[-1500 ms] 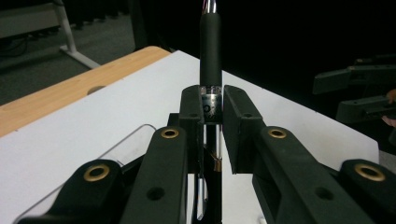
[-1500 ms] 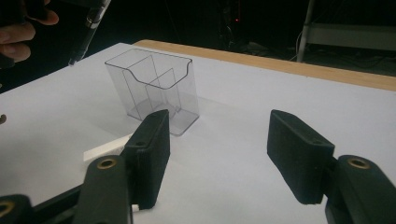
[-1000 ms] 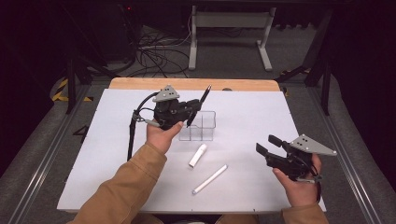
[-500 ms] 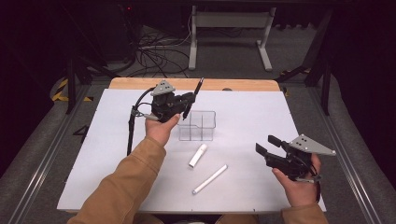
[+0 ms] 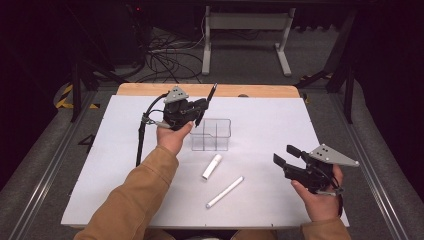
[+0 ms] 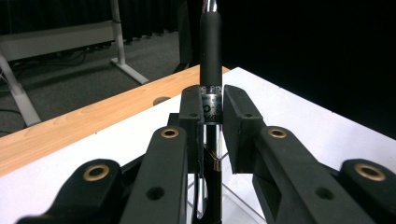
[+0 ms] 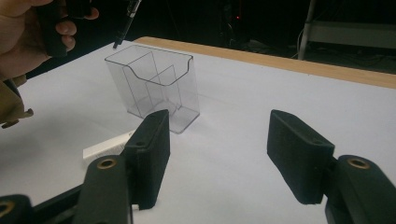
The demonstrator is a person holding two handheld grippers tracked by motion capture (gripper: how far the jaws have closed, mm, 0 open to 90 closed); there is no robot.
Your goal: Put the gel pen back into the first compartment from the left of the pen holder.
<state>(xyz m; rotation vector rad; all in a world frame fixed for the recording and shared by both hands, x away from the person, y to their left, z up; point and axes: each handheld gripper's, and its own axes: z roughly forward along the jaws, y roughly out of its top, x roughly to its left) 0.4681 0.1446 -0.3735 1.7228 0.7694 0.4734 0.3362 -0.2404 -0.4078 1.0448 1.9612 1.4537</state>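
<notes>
Markers: two white ones lie loose on the table sheet, the longer (image 5: 225, 192) nearest, the shorter (image 5: 212, 166) just beyond it. Right gripper (image 5: 283, 156) hovers beside them, released and idle (nothing between its pads). Farther on, the clear organizer (image 5: 210, 134) stands upright. Left gripper (image 5: 202, 108) is clenched on a black pen (image 5: 209, 98), tilted, tip down, apparently above the organizer's rear-left corner, presumably for dropping in.

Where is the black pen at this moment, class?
In the high view the black pen is clamped in the left claw, tilted above the left rear corner of the clear plastic holder, far from the two white markers nearer the person.
</notes>
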